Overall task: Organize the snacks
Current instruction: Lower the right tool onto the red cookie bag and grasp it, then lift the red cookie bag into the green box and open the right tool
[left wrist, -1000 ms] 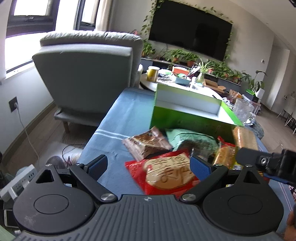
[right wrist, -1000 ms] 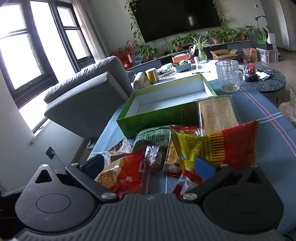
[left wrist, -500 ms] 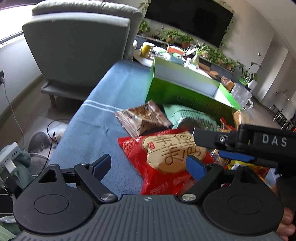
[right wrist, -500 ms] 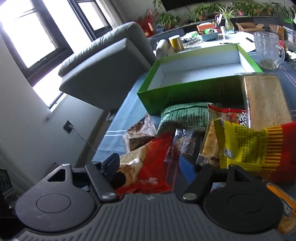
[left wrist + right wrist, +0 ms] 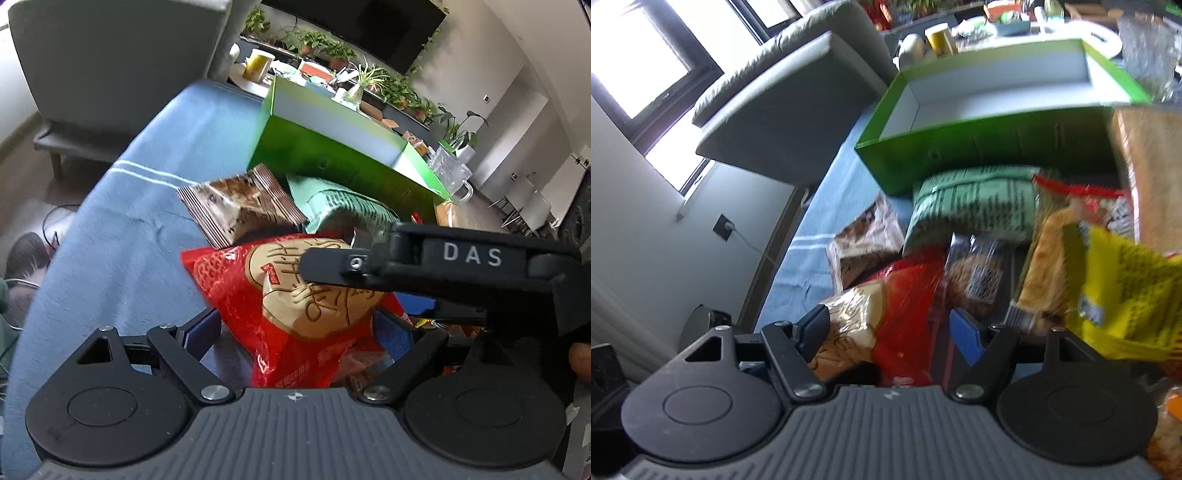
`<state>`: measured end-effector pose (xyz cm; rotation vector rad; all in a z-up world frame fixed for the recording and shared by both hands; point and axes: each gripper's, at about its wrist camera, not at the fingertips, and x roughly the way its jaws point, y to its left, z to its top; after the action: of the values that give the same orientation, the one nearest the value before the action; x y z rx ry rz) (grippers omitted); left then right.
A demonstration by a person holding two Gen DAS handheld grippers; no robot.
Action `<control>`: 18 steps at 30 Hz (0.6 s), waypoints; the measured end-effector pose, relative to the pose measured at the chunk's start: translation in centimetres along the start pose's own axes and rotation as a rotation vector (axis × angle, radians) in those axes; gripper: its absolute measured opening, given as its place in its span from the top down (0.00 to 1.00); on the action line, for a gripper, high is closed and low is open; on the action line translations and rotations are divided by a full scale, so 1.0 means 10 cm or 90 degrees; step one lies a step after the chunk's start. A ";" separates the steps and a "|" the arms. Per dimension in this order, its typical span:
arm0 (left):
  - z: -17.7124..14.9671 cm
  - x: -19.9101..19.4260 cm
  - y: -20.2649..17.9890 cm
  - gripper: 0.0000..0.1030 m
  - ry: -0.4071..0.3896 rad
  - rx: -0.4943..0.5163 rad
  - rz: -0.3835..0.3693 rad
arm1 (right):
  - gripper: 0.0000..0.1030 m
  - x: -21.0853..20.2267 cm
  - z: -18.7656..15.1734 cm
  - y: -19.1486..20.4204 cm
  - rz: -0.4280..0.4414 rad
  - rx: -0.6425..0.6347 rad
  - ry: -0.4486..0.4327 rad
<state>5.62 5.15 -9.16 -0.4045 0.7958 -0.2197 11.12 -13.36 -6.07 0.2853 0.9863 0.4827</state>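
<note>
Both claws lower and closer to the snack pile than a second earlier; right claw, then only at the left view's edge, now reaches across over the red packet.

Left claw (image 5: 297, 326): pitched downward, jaws wide and opening. Red packet (image 5: 295, 295) with a round tan cake lies between the fingers (image 5: 201, 330); no firm pad pressure visible.

Right claw (image 5: 890, 332): pitched downward, jaws part spread. Same red packet (image 5: 882, 306) sits between them, left pad at its tan edge; whether it is pinched cannot be told. In the left view its black body (image 5: 443, 269) crosses from the right above the packet.

Items, left to right, on blue-clothed tabletop (image 5: 129, 206):
- brown striped wafer packet (image 5: 240, 206), just beyond the red packet
- pale green bag (image 5: 975, 206), against the box
- clear-wrapped dark snack (image 5: 979, 273)
- golden bar packet (image 5: 1045, 266)
- yellow-and-red bag (image 5: 1126, 295)
- wrapped bread (image 5: 1152, 166), cut off at the right edge

Green box (image 5: 997, 144), white inside, beyond the pile.

Right view blurred; print illegible. A fingertip (image 5: 580, 360) shows at the left view's right edge.
</note>
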 end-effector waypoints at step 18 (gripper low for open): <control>0.16 -0.37 -0.42 0.21 -0.086 0.093 -0.056 | 0.50 -0.51 0.06 0.16 0.062 -0.044 -0.055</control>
<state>4.09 3.04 -3.90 -0.3136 0.6250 -0.3264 8.87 -14.57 -1.34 0.2909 0.8729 0.5879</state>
